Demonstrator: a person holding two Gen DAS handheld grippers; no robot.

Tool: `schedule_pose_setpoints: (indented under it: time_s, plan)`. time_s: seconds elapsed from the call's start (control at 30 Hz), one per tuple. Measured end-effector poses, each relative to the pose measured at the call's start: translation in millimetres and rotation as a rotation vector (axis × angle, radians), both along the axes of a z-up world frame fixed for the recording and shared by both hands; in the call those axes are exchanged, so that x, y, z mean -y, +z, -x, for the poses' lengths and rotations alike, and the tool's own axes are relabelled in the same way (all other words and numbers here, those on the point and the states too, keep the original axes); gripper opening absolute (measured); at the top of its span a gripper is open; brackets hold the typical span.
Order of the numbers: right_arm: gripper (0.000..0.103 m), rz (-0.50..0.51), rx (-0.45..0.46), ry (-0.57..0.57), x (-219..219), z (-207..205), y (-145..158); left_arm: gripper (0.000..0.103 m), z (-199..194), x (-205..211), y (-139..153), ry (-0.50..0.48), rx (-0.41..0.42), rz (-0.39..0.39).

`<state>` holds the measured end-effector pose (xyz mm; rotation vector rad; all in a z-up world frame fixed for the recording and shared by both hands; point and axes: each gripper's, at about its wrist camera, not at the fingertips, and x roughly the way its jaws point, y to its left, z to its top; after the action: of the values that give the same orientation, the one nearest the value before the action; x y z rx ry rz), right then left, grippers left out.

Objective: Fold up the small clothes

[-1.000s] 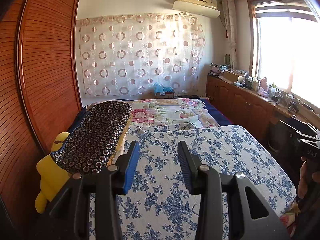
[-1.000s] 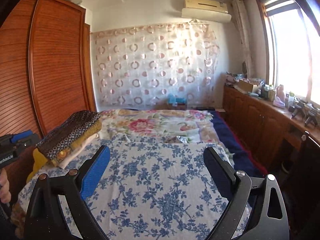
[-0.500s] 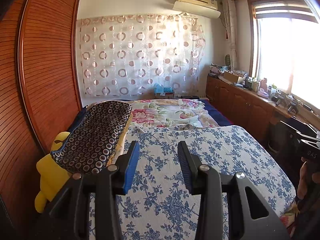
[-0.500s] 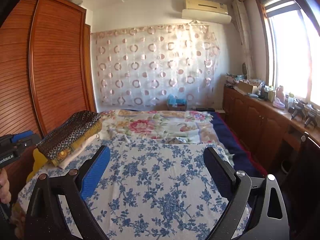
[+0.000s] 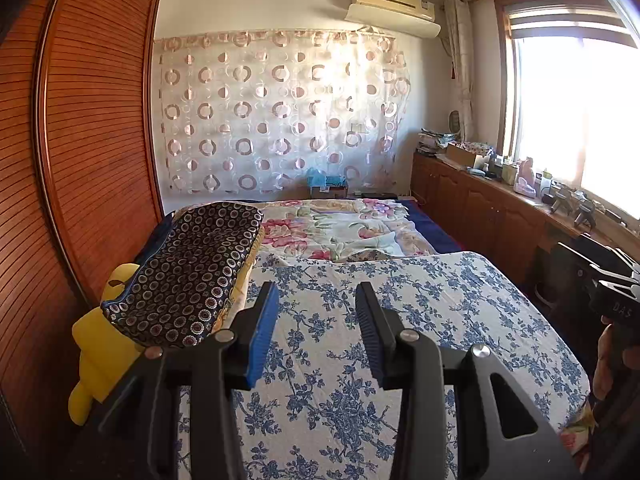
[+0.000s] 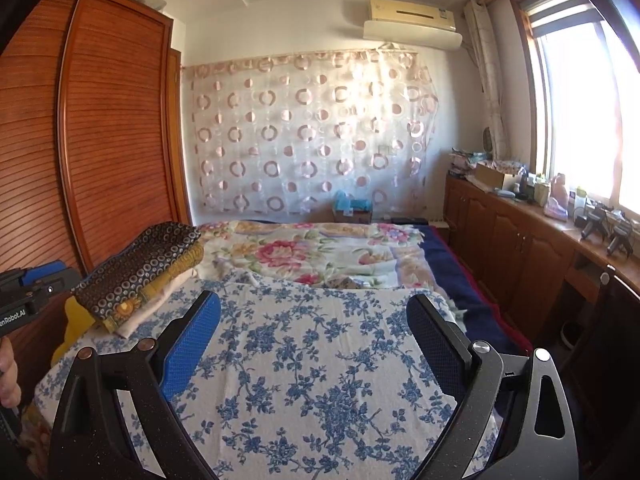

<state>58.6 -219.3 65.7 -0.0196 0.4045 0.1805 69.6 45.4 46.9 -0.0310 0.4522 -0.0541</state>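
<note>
A white cloth with blue flowers (image 5: 404, 320) (image 6: 320, 344) lies spread flat over the near half of the bed. A stack of folded clothes (image 5: 188, 276) (image 6: 140, 268), topped by a dark piece with small rings, sits at the bed's left edge. My left gripper (image 5: 316, 292) hovers above the flowered cloth, just right of the stack, its jaws partly apart with nothing between them. My right gripper (image 6: 314, 300) hangs over the same cloth with its jaws wide apart and empty. No pad touches fabric.
A yellow plush toy (image 5: 96, 344) is wedged between the stack and the wooden wardrobe (image 5: 92, 140) on the left. A pink floral quilt (image 5: 332, 228) covers the far half of the bed. Low wooden cabinets (image 5: 480, 208) with clutter run under the window on the right.
</note>
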Motion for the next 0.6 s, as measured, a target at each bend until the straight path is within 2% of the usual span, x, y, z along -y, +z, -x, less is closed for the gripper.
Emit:
schedule_pose_setpoints:
  time_s: [0.6]
  plan:
    - [0.096,0.000,-0.001,0.004,3.7,0.5,3.4,0.039,0.5,-0.7,0.0,0.001,0.002,-0.001]
